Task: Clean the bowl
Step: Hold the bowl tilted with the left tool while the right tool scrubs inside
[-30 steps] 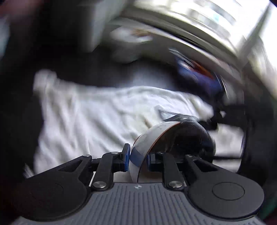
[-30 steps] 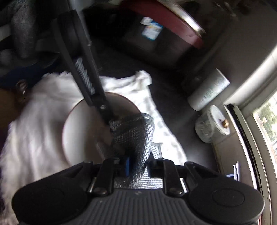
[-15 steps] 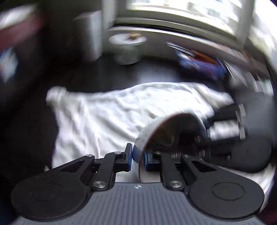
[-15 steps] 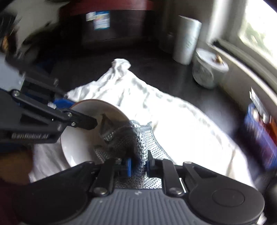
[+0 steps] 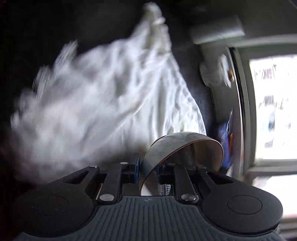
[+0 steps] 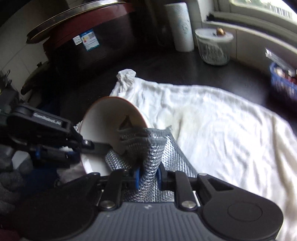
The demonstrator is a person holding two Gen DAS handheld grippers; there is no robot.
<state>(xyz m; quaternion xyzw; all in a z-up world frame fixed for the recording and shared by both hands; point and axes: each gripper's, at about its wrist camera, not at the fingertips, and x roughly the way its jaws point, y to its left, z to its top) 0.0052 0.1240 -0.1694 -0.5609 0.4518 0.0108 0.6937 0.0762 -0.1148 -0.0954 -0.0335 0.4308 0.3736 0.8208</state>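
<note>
bowl [image 6: 109, 120] is white inside w/ a thin brown rim, greyish outside, tipped on its side above the white towel. silver mesh scrub cloth [image 6: 146, 148] bunched up, pressed against the rim n inner wall.

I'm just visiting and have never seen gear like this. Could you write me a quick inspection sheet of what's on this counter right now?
Surface: dark counter, mostly covered by a rumpled white towel.
Job's things: bowl tilted on its side above the towel; silvery mesh cloth draped over its rim.
Clutter: paper towel roll, lidded clear container, blue basket.
Grippers: left gripper fingers clamp the bowl's rim; right gripper fingers pinch the mesh cloth.
Cables: nothing seen.
Surroundings: window behind the counter; dark red appliance with stickers.
</note>
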